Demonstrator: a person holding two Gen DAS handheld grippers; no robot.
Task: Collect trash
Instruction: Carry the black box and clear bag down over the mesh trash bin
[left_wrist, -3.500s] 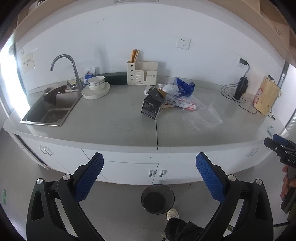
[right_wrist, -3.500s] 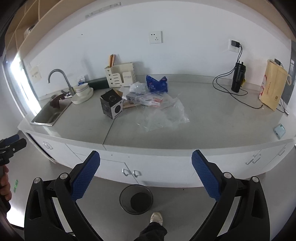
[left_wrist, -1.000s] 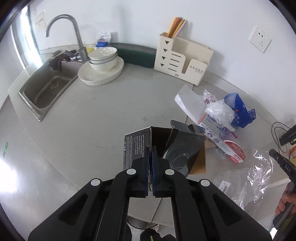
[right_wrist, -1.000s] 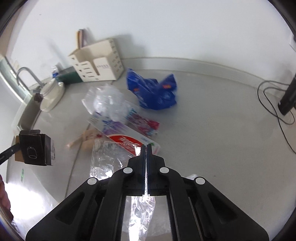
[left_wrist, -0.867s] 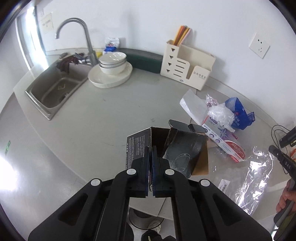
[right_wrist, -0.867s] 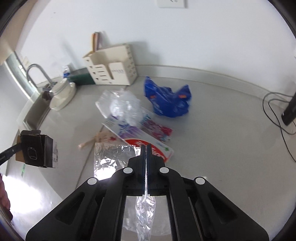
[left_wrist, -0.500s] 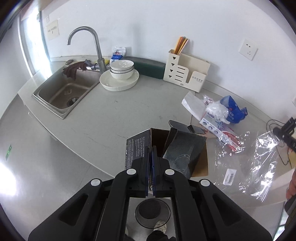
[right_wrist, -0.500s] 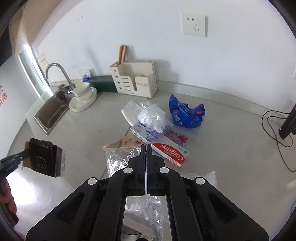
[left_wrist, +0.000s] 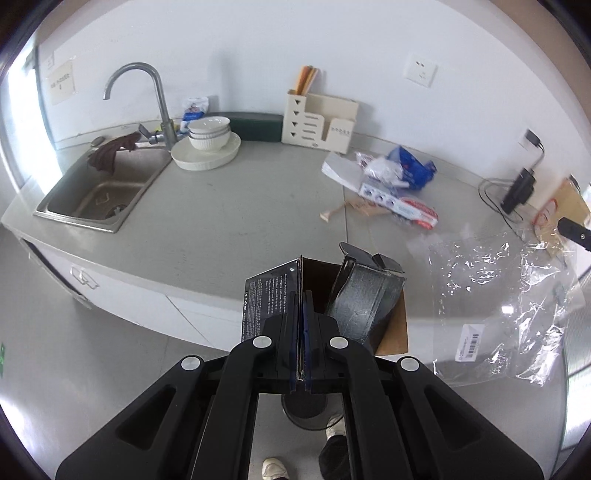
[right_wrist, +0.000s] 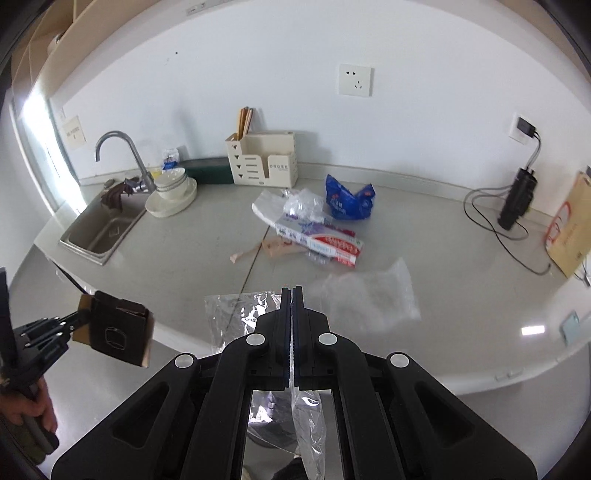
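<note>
Carrying trash off the counter (left_wrist: 207, 221): the left gripper (left_wrist: 302, 332) is clamped on the flap of a black box (left_wrist: 273, 295) at lower centre, above the bin (left_wrist: 306, 410); the right gripper (right_wrist: 291, 314) pinches a clear plastic bag (right_wrist: 236, 314). Next, each should be positioned over the bin and released.

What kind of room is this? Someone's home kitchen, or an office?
Probably a small kitchenette or pantry, perhaps in an office. A steel sink with a tall tap is set in a grey counter, with stacked bowls beside it.
</note>
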